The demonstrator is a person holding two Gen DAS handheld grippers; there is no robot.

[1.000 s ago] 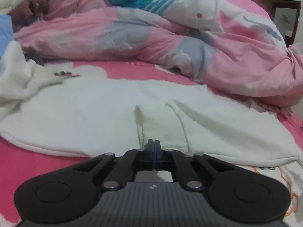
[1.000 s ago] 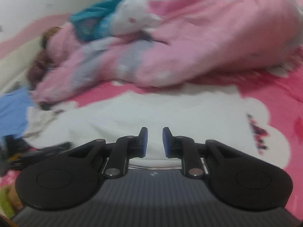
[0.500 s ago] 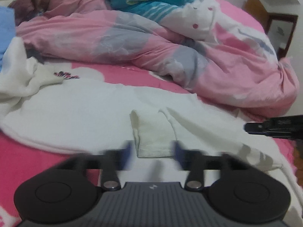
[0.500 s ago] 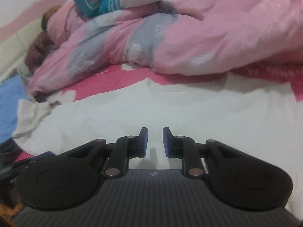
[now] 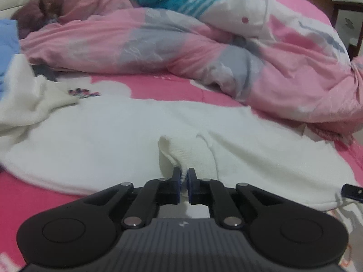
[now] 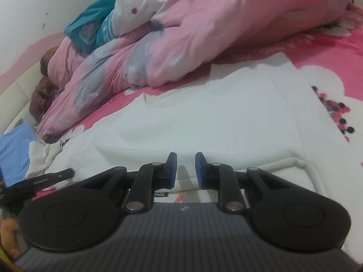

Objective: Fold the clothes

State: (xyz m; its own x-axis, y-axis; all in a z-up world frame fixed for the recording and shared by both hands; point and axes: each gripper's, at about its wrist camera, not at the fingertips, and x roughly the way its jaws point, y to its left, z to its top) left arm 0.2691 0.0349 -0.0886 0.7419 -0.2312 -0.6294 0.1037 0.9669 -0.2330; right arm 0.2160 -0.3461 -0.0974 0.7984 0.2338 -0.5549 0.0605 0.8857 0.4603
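While left claw (image 5: 184,175) has just closed, it pinches white garment (image 5: 127,136) cuff.

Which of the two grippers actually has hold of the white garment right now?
The left gripper: its jaws have just closed on a cuff of the white garment. The right gripper hangs above the cloth with a gap, gripping nothing.
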